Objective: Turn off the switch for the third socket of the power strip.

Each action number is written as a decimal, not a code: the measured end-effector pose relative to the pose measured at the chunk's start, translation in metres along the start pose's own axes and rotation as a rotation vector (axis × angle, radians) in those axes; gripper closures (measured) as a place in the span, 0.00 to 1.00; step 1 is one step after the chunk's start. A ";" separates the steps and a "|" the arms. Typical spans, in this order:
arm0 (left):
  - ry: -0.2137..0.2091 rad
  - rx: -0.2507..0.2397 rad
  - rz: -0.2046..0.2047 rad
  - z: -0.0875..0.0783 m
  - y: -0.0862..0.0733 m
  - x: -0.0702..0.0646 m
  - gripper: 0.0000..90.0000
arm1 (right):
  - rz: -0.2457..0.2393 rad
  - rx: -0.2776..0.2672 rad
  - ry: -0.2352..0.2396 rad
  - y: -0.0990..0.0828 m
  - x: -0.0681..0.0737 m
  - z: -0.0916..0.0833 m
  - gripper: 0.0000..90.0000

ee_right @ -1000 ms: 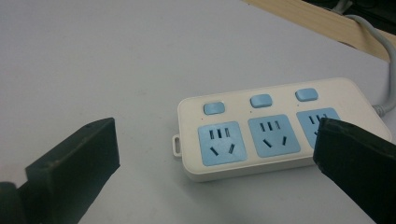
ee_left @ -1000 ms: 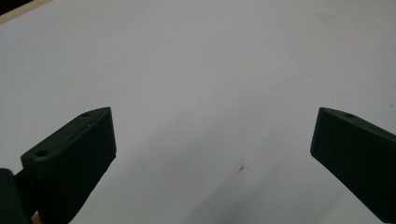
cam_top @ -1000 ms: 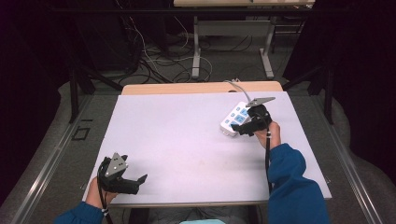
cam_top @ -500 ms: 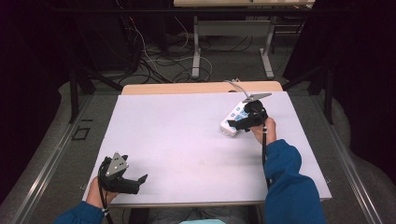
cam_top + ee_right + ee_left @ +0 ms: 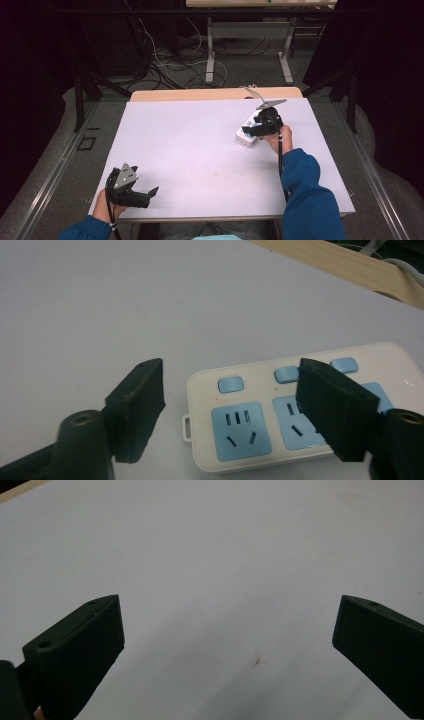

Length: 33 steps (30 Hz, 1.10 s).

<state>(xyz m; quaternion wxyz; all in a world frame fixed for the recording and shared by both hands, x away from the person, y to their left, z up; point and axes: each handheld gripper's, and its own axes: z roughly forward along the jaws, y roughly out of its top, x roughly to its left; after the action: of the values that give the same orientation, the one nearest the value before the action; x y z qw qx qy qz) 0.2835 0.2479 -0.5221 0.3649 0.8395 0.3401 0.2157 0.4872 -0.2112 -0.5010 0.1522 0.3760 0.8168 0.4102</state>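
power strip (image 5: 305,415) end lies between right gripper (image 5: 235,405) fingers, which have been closing, untouched.

No lettering, brand or number can be read anywhere. The power strip (image 5: 310,415) shows plain blue sockets and switches, bearing no legible marks.

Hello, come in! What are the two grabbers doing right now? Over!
Left gripper open, idle on white table. Right gripper over power strip, jaws just been closing, not gripping yet. Nothing in the way.
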 end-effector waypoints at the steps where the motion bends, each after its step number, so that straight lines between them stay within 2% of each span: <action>1: -0.001 0.001 0.000 0.000 0.000 0.000 0.00 | 0.003 0.005 0.002 0.000 0.000 0.003 0.49; 2: 0.000 0.001 -0.001 0.000 0.000 0.000 0.00 | 0.003 0.005 0.002 0.000 0.000 0.003 0.49; 3: 0.003 0.001 0.002 0.000 0.000 0.000 0.00 | 0.011 0.015 0.003 0.001 0.002 0.006 0.60; 5: 0.004 0.001 0.003 0.000 0.000 0.000 0.00 | -0.010 0.020 0.000 0.001 0.002 0.010 0.69; 10: 0.003 0.002 0.003 0.000 0.000 0.000 0.00 | 0.000 0.032 0.004 0.003 0.005 0.019 0.89; 11: 0.009 0.001 0.011 0.000 0.001 0.000 0.00 | 0.000 0.032 0.004 0.003 0.005 0.019 0.89; 12: 0.004 0.002 0.006 0.000 0.000 0.000 0.00 | -0.009 0.029 -0.014 0.003 0.006 0.021 0.97; 13: 0.005 0.001 0.008 0.000 0.000 0.000 0.00 | -0.009 0.036 -0.019 0.003 0.006 0.021 1.00; 17: 0.005 -0.003 0.004 0.000 0.000 0.001 0.00 | 0.017 0.039 -0.030 0.002 0.006 0.027 1.00; 18: 0.002 0.002 0.000 0.001 0.001 0.001 0.00 | 0.010 0.062 -0.038 0.001 0.005 0.027 1.00; 21: 0.000 0.000 0.004 0.001 0.001 0.000 0.00 | 0.032 0.072 -0.054 0.000 0.005 0.030 1.00; 26: -0.004 0.003 0.002 0.001 0.001 0.000 0.00 | 0.022 0.076 -0.070 -0.001 0.005 0.034 1.00; 28: -0.002 0.002 0.002 0.001 0.001 0.000 0.00 | 0.033 0.074 -0.065 -0.001 0.006 0.036 1.00; 29: -0.002 0.004 0.001 0.001 0.001 0.000 0.00 | 0.026 0.082 -0.081 -0.001 0.006 0.037 1.00; 33: -0.002 0.002 -0.001 0.001 0.001 0.000 0.00 | 0.023 0.098 -0.077 -0.002 0.008 0.042 1.00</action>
<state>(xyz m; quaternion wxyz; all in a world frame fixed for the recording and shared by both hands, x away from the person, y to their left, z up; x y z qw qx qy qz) 0.2843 0.2472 -0.5222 0.3642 0.8400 0.3403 0.2143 0.5042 -0.1833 -0.5280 0.1602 0.4078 0.8252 0.3566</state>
